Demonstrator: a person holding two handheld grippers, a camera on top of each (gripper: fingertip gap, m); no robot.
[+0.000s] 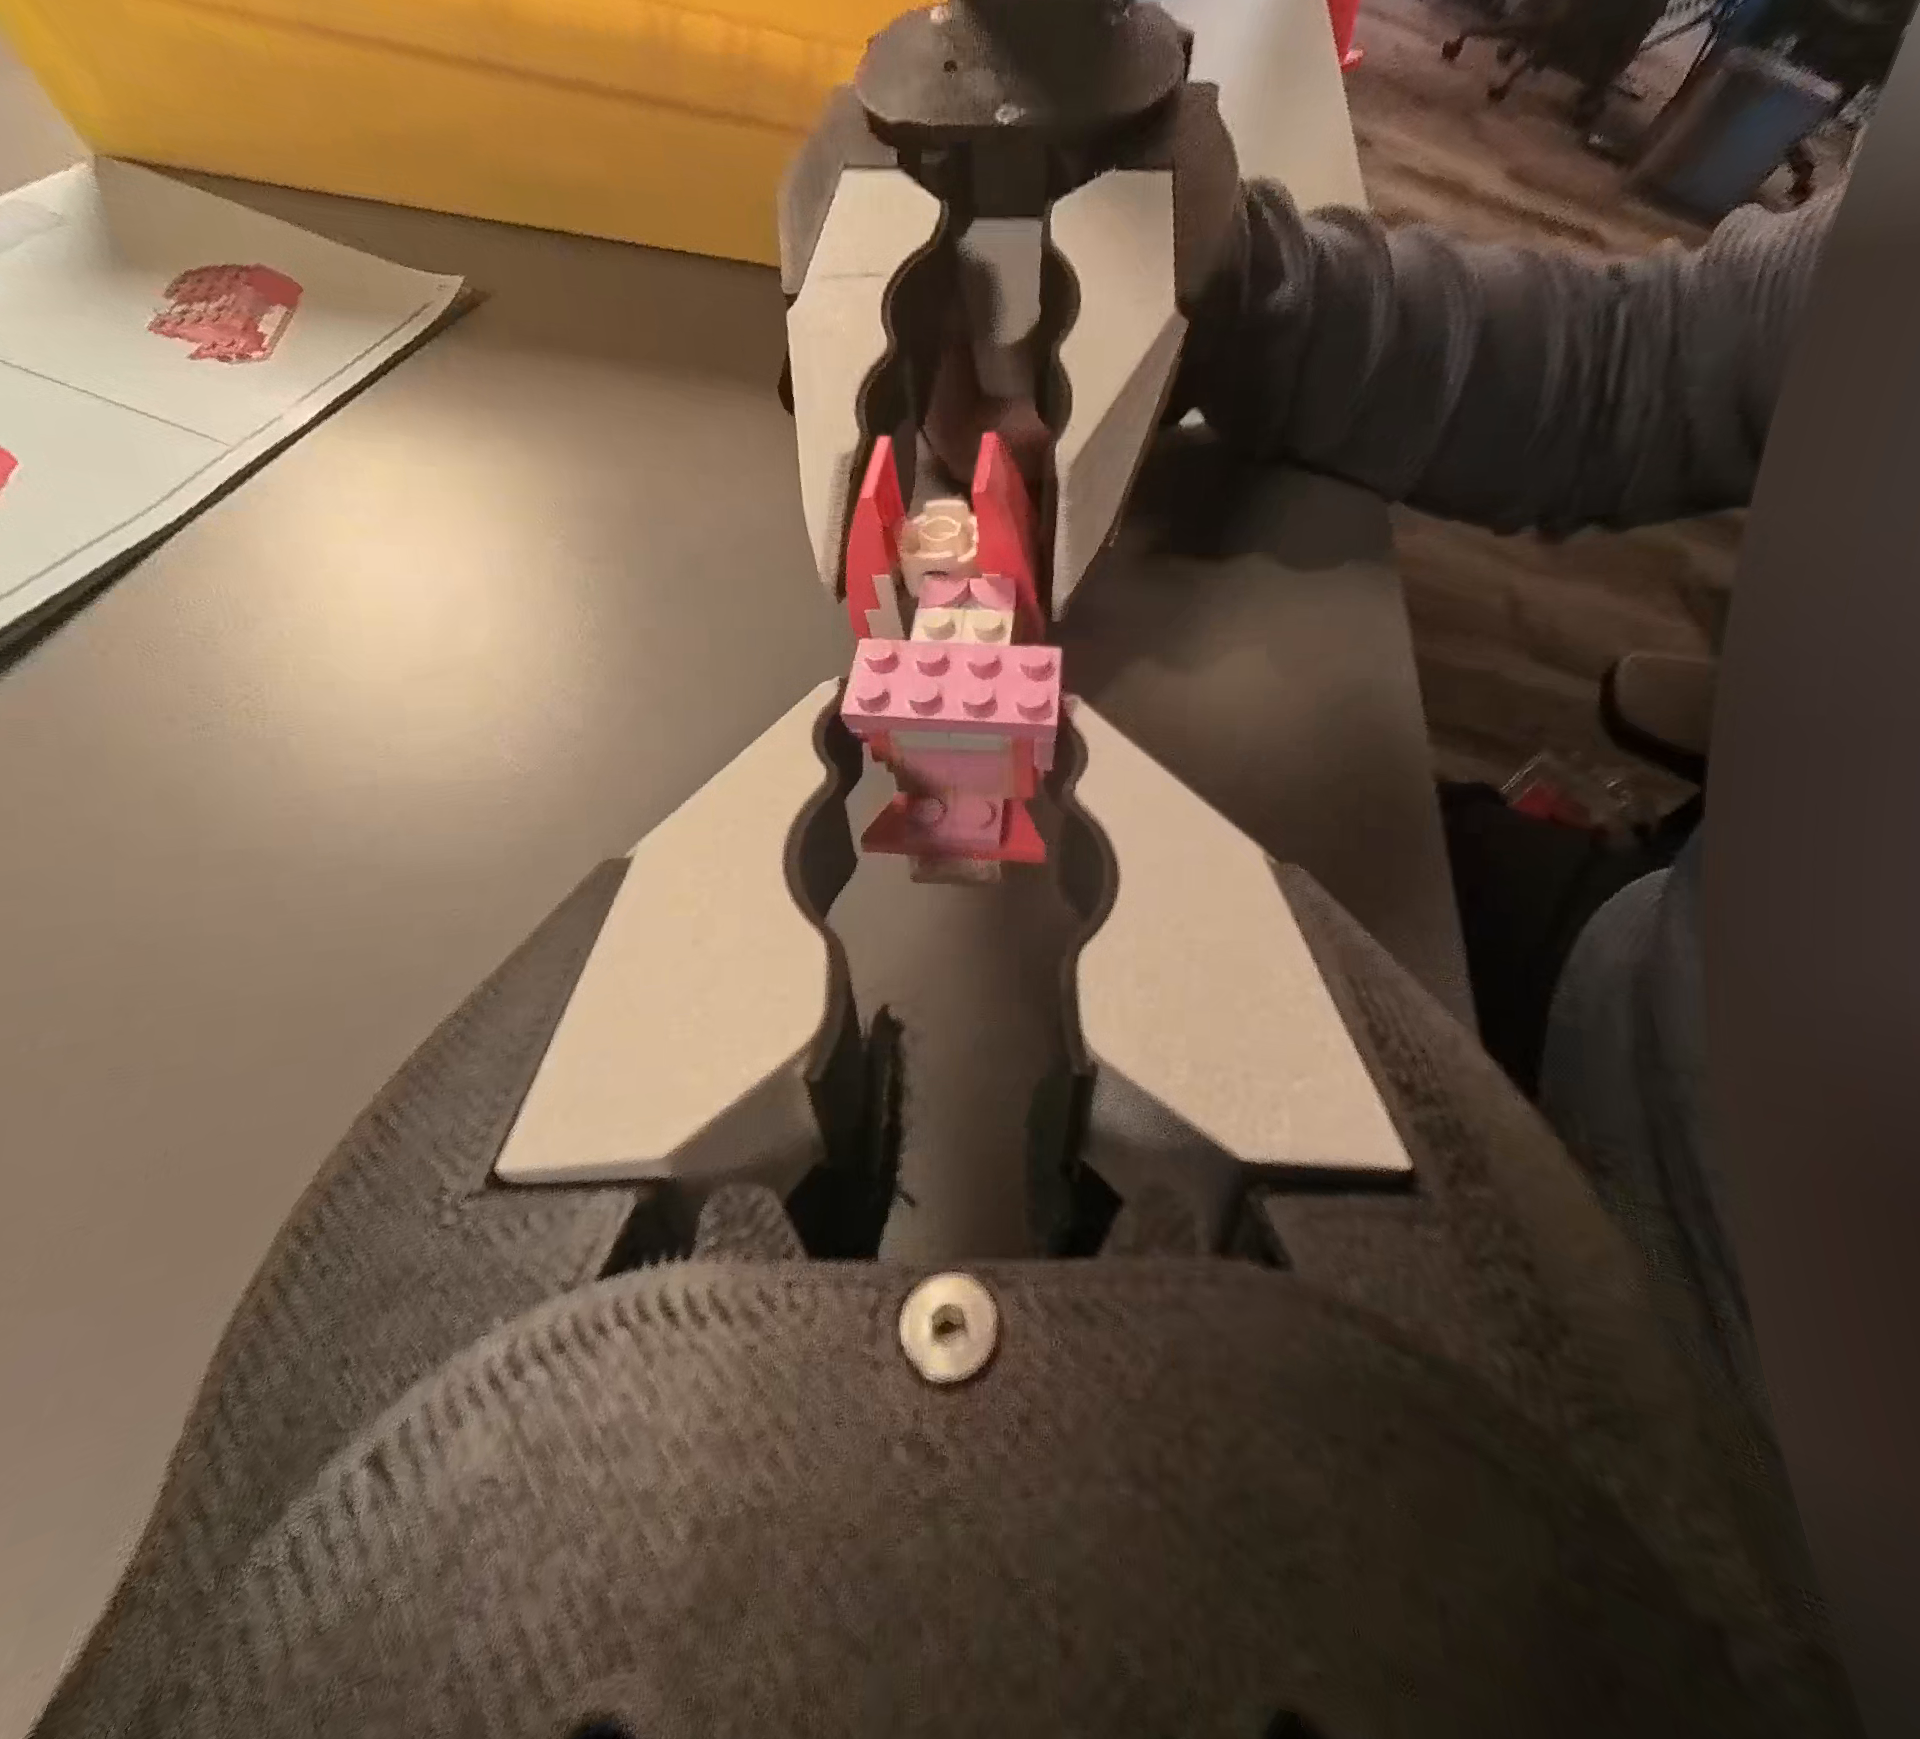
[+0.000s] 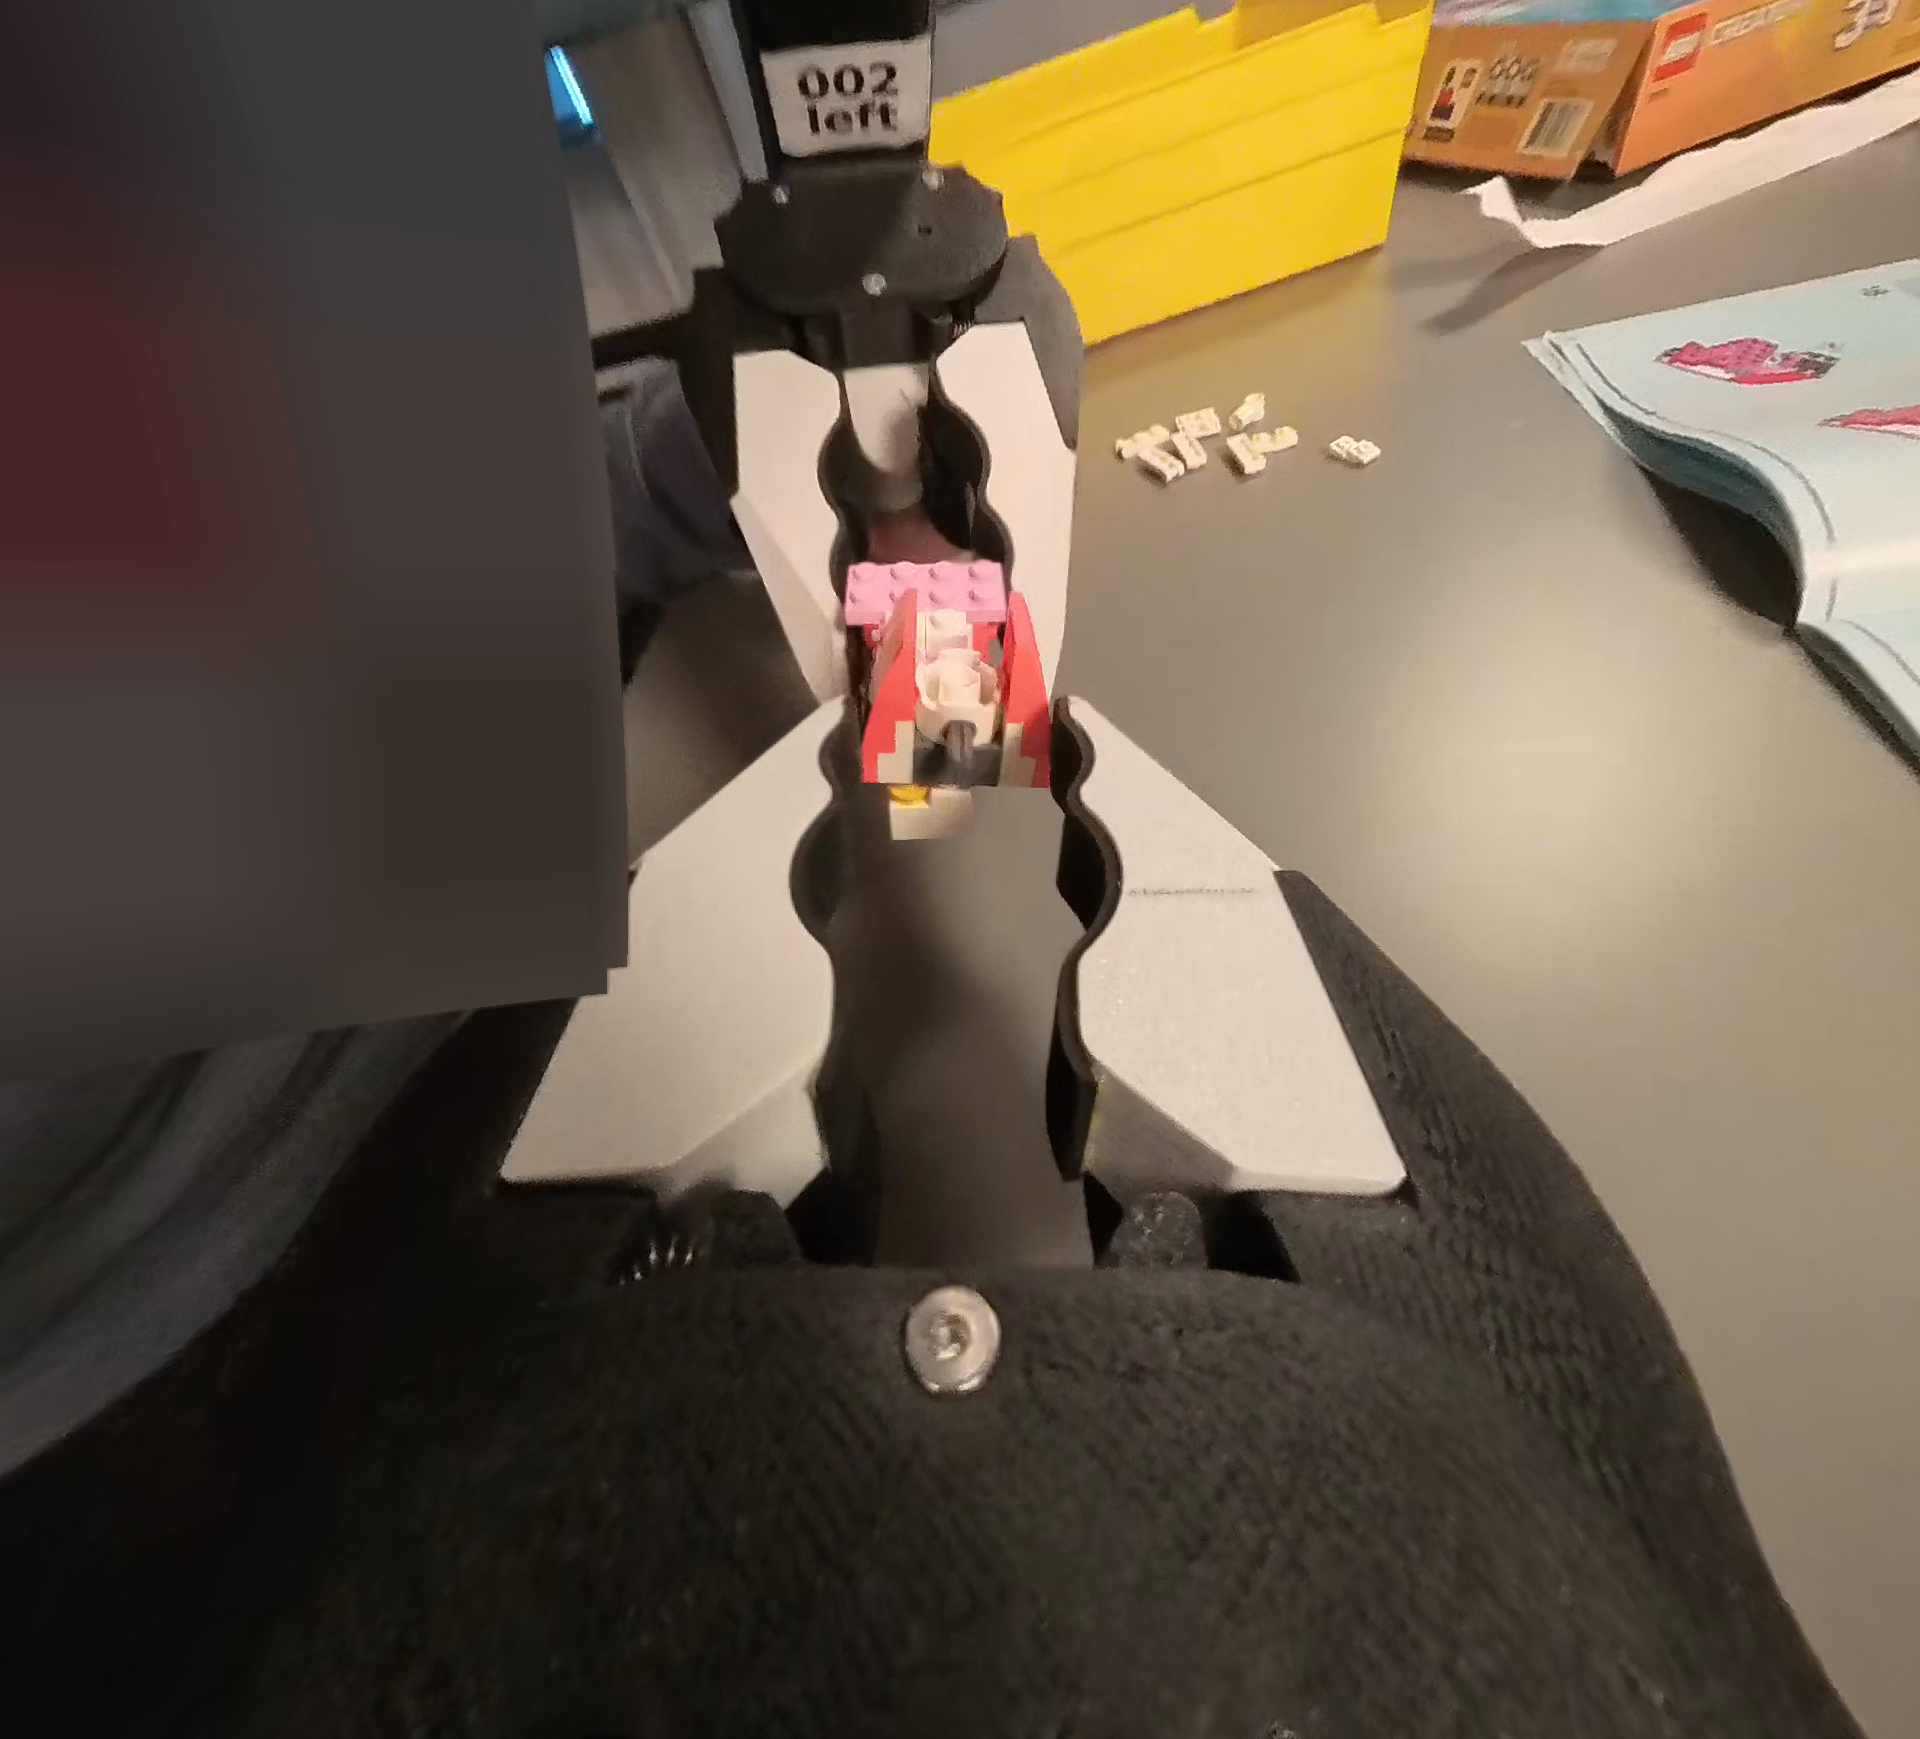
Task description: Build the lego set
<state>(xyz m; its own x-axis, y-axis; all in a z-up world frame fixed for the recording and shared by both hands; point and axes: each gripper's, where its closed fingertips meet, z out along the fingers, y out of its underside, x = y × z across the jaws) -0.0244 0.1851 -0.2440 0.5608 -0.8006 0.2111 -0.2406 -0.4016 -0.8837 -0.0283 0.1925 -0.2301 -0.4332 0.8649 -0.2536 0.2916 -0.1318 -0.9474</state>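
Note:
A small brick model with a pink studded top, red wing pieces and white parts hangs above the grey table, between my two grippers. My left gripper is shut on the model's pink end, with both pads against its sides. My right gripper comes in from the far side and is shut on the red wing end. In the right wrist view the red and white end of the model sits between my right gripper's pads. There my left gripper holds the pink end behind it.
A yellow bin stands at the back; it also shows in the right wrist view. An open instruction booklet lies on the right, several small white pieces lie loose, and an orange box is behind. A grey sleeve reaches in. Left and right tips are no more than a few centimetres apart.

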